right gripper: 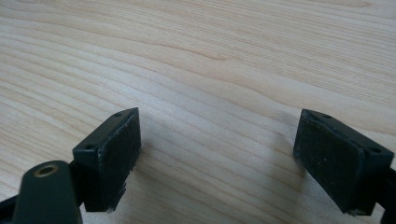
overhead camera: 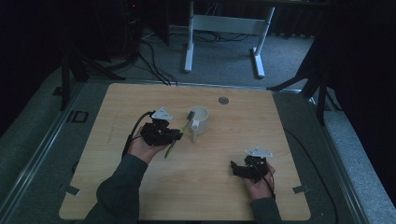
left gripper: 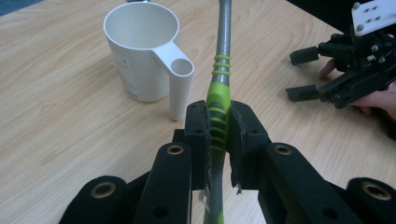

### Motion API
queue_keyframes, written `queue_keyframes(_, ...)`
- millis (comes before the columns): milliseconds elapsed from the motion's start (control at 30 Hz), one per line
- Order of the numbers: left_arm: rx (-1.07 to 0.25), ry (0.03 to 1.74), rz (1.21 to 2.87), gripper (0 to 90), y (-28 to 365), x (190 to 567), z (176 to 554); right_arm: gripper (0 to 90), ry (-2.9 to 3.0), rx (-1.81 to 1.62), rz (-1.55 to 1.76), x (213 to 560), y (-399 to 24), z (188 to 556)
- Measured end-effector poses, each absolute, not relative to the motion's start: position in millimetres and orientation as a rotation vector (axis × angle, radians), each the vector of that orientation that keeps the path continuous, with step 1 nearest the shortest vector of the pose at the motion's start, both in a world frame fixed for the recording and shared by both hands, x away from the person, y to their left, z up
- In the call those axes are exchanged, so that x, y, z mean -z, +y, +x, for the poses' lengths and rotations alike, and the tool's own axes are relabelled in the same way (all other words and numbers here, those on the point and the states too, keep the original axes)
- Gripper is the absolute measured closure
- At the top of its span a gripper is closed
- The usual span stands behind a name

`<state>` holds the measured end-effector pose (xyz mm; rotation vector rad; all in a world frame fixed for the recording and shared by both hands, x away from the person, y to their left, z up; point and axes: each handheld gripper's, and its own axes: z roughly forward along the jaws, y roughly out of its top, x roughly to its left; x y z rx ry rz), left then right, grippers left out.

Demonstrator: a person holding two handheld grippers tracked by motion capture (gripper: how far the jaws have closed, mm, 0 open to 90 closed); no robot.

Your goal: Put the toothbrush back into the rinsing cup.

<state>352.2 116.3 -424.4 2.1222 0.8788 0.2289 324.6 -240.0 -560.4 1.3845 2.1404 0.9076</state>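
The left gripper (left gripper: 218, 128) is clamped on a toothbrush (left gripper: 220, 88), its two pads pressing the green ribbed part of the handle from either side. In the left gripper view the grey neck of the brush runs up and away from the jaws, passing just beside the handle of a white cup (left gripper: 144, 56) that stands upright on the wooden table (left gripper: 56, 140). The brush head is cut off by the top edge of that view. From the high view the brush (overhead camera: 180, 133) slants from the left gripper (overhead camera: 175, 135) up toward the cup (overhead camera: 198, 119), and its dark head appears to sit at the rim, though the picture is too dim and small to tell whether it is inside the cup or only above it.

The right gripper (right gripper: 217, 154) rests low over bare table, well apart from the cup, with its jaws spread wide and nothing between them.

Judging by this, the pick-up is done and the brush has been carried to the cup. What seems left is to lower the head fully in, open the left jaws so the brush leans against the rim, and draw the hand back without tipping the light cup.
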Motion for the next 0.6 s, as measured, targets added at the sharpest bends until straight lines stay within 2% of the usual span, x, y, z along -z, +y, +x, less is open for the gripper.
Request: queue_keyframes(600, -0.253, 0.883, 2.071, 78.8, 118.0, 420.7, 354.9, 14.7, 2.140, -0.908, 1.387, 560.4, -240.0, 324.5)
